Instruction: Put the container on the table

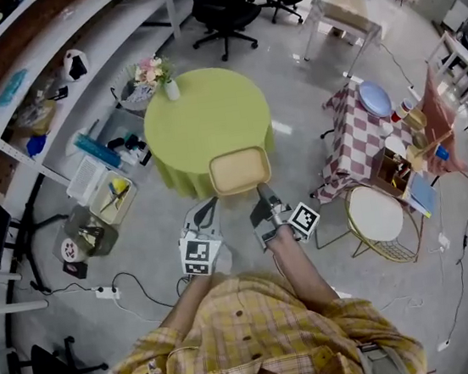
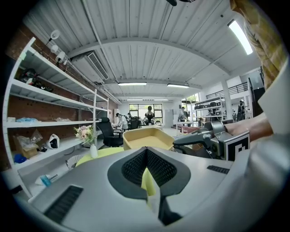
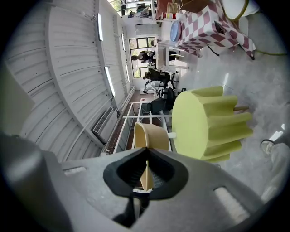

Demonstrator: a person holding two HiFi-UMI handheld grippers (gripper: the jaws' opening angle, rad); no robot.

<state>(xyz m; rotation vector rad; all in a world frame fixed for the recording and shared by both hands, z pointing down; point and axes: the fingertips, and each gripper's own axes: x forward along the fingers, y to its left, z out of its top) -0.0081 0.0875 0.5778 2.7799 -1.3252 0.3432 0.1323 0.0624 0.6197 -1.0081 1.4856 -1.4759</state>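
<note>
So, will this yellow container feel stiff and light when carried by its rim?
Probably light: the right gripper holds the container level by one thin rim. Likely stiff: its edges show no sag. Wide and shallow, it should sit without tipping.

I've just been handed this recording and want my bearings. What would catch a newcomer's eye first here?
The round table in its yellow-green cloth stands out mid-floor, with a small vase of flowers at its far edge. At its near edge, the right gripper holds a shallow beige container by its rim. To the right stands a red-checked table crowded with dishes.
</note>
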